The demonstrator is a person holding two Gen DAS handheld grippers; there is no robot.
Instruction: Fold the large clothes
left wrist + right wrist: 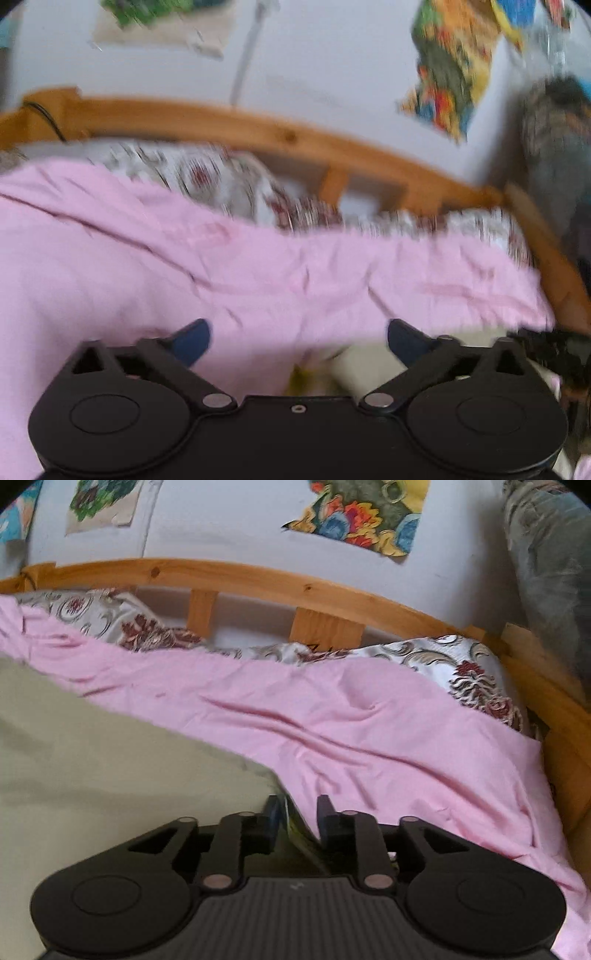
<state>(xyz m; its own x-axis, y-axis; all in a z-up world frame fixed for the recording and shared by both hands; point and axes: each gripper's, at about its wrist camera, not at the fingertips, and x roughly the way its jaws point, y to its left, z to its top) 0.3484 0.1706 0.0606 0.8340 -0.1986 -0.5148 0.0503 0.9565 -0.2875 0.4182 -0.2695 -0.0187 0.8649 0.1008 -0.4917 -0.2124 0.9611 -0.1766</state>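
A pale beige-green garment (110,768) lies spread on the pink bedsheet (369,731) at the left of the right wrist view. My right gripper (297,814) is shut on the garment's edge, which runs between its narrow-set fingers. In the blurred left wrist view my left gripper (298,341) is open and empty, its blue fingertips (194,341) wide apart just above the pink sheet (184,277). A bit of the pale garment (369,363) shows under the left gripper, near its right finger.
A wooden bed rail (258,579) curves along the far side against a white wall with colourful pictures (369,513). Patterned pillows (461,668) lie along the rail. A grey cloth (546,554) hangs at the right. A dark object (550,350) sits at the sheet's right edge.
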